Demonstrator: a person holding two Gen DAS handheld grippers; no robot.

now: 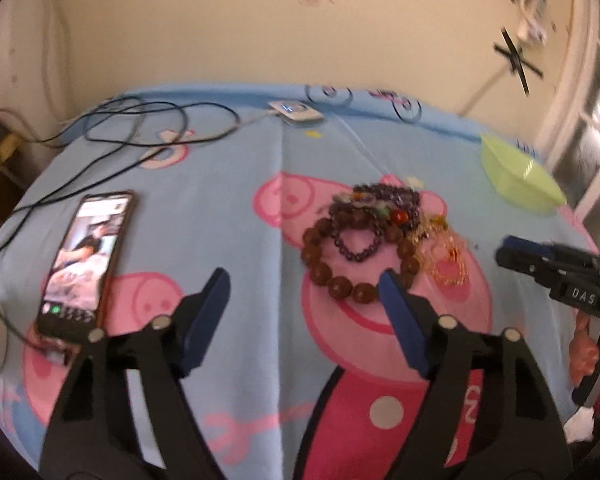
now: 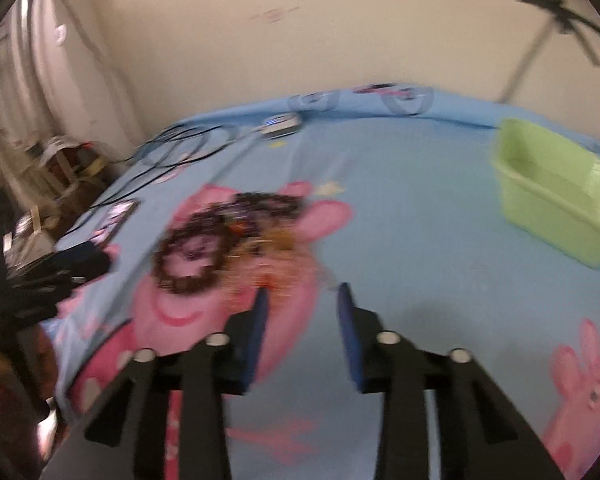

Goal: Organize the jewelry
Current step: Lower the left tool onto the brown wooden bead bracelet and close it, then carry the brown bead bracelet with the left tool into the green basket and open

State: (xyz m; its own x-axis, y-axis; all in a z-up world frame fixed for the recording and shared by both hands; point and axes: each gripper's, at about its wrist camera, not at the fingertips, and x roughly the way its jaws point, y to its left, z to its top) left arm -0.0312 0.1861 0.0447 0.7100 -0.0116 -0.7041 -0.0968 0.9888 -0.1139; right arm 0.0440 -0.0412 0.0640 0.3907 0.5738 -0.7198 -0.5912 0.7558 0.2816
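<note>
Though empty, left gripper and right gripper, jaws apart, above round brown beads on soft blue sheet.

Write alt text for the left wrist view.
A heap of beaded bracelets and gold chains lies on a blue cartoon-pig sheet, just beyond the left gripper, whose jaws are open and empty. A lit phone lies to the left, a green bin at far right, and the right gripper enters from the right.
</note>
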